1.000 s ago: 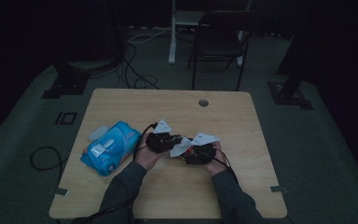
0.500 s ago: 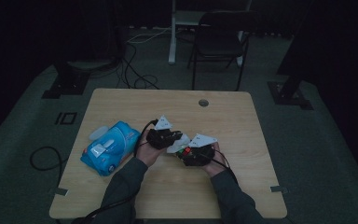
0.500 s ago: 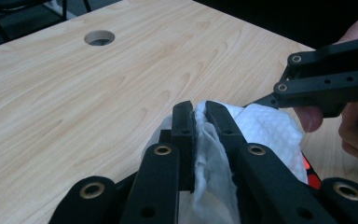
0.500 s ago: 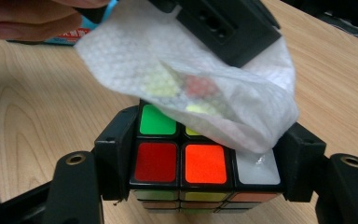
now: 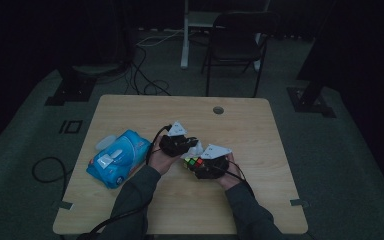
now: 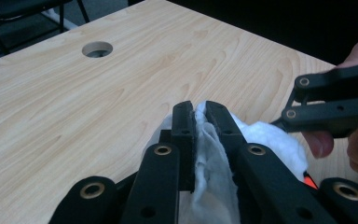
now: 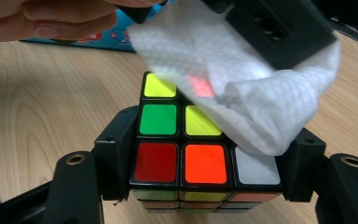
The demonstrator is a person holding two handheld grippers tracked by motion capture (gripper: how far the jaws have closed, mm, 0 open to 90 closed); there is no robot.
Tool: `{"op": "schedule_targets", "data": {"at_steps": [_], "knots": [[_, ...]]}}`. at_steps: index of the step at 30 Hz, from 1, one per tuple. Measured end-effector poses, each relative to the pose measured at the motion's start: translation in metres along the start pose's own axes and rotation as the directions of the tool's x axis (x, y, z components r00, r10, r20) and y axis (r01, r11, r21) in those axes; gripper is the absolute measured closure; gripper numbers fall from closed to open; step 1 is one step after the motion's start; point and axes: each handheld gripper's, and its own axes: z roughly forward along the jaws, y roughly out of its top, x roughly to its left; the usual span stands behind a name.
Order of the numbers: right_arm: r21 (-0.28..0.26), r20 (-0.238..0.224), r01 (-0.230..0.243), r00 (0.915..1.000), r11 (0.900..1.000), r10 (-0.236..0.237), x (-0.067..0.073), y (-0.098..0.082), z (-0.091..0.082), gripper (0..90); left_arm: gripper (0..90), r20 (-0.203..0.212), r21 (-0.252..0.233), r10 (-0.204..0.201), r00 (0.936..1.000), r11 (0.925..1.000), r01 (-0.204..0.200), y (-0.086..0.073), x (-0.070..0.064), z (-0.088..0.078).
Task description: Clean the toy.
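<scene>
A pale wooden table [image 5: 130, 200] carries everything, with a round hole [image 5: 218, 110] near its far edge. On the person's left side lies a blue pack of wipes [image 5: 118, 157]. Near the middle, the right gripper [image 7: 205, 154] has its jaws clamped on the two sides of a puzzle cube [image 7: 182, 149], held just above the table with its coloured squares facing up. The left gripper [image 6: 200, 126] has its jaws pinched tight on a white wipe [image 6: 261, 140], which lies draped over the far corner of the cube.
</scene>
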Motion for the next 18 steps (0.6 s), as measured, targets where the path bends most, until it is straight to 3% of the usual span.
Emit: {"op": "schedule_targets", "data": {"at_steps": [11, 18], "knots": [[0.003, -0.036, 0.032, 0.9989, 0.999, -0.032, 0.0093, 0.0027, 0.0034, 34.3, 84.1, -0.002, -0.001, -0.008, 1.0000, 1.0000, 0.008, 0.0044, 0.0037, 0.0056], [-0.006, -0.020, 0.029, 0.9994, 1.000, -0.030, 0.0056, 0.0048, -0.0004, 34.2, 84.2, -0.001, 0.018, -0.001, 1.0000, 0.9998, 0.001, 0.0013, 0.0043, 0.0065]]}}
